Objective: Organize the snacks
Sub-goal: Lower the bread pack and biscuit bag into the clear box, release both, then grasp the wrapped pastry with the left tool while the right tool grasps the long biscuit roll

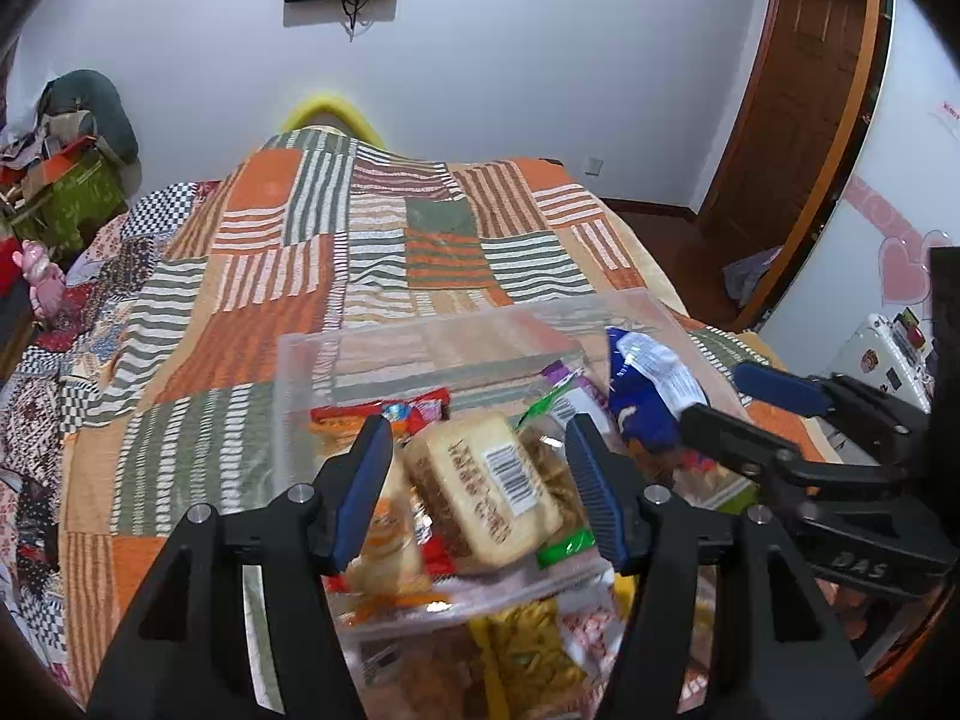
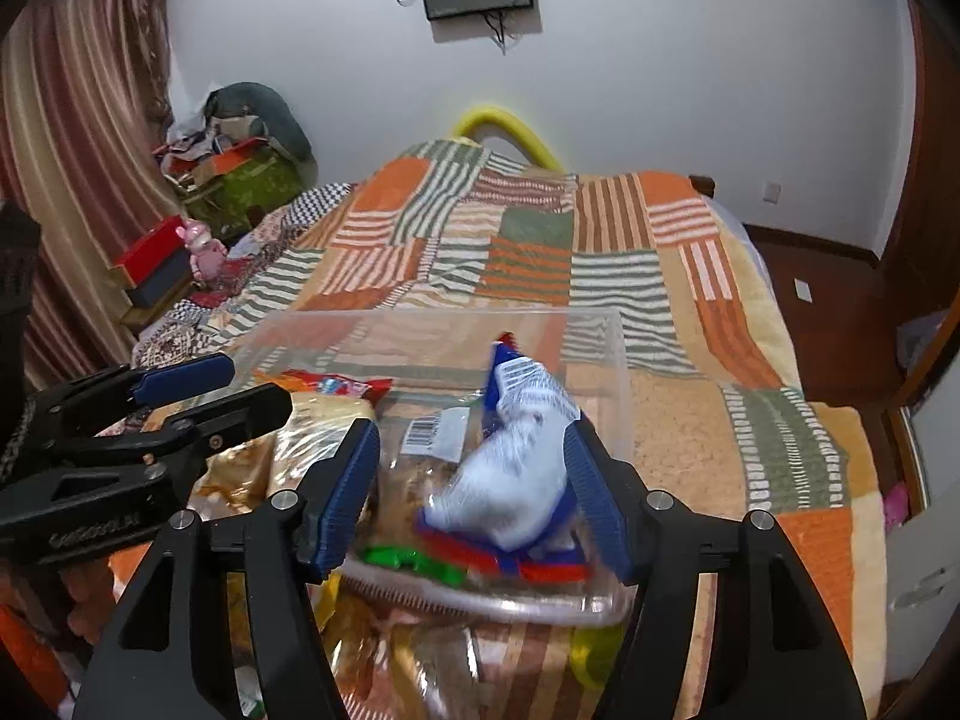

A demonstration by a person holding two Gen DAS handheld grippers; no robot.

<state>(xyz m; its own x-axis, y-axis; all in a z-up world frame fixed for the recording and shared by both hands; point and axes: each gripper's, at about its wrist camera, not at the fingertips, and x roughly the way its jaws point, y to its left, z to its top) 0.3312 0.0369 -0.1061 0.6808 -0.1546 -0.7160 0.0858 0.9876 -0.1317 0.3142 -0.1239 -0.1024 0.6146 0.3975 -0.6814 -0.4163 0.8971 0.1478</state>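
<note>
snacks sit heaped in a clear plastic bin (image 1: 420,348) on the bed, over a patchwork blanket (image 1: 372,252) of orange, green and white stripes. left tool (image 1: 480,480) hovers over the near side of the bin with its blue pads partly apart, and a pale rectangular cake pack with a barcode (image 1: 486,480) lies between them; neither pad presses on it, a gap shows on each side, so nothing is gripped. right tool (image 2: 474,480) is likewise part-way open above the bin's right half, and a blue and white wrapped packet (image 2: 516,456) stands tilted between its pads. the packet is blurred, its right edge close against the right pad (image 2: 591,498), while the left pad stands clear of it, so no squeeze shows. under that packet lie red and green wrappers (image 2: 456,558) and a clear pack with a barcode label (image 2: 435,432). a red packet (image 1: 384,414) lies further back in the bin. more snack bags, yellowish and crinkled, lie on the blanket just in front of the bin (image 1: 528,642). the two tools are side by side, near each other, both angled downward at the bin.
</note>
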